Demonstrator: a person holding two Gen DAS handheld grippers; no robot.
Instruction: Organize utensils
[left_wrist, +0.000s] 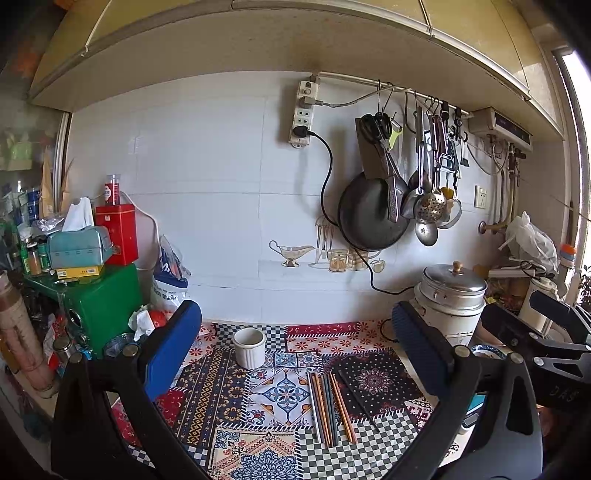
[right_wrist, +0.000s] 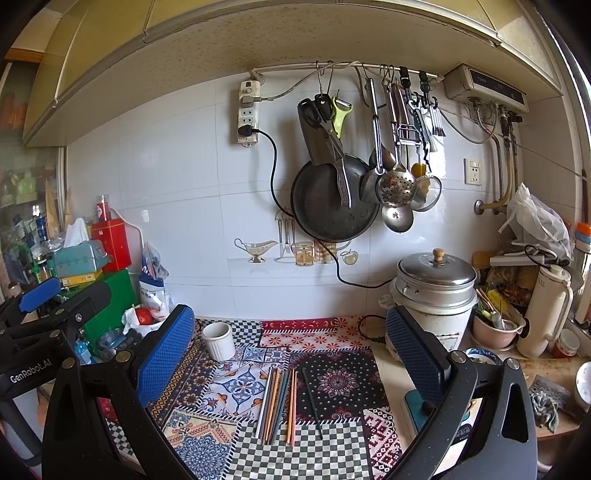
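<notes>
1. Both grippers hover above the table with jaws spread wide: the left gripper holds nothing, and the right gripper holds nothing.
2. Coloured chopsticks lie side by side on the patterned tablecloth, between the fingers in both views.
3. One black chopstick lies apart, just to their right.
4. A white ribbed cup stands upright behind them, near the wall.
5. A lidded metal pot sits at the right.

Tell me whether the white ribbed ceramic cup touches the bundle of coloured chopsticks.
Apart. The right wrist view shows patterned cloth between the white ribbed ceramic cup and the coloured chopsticks.
</notes>
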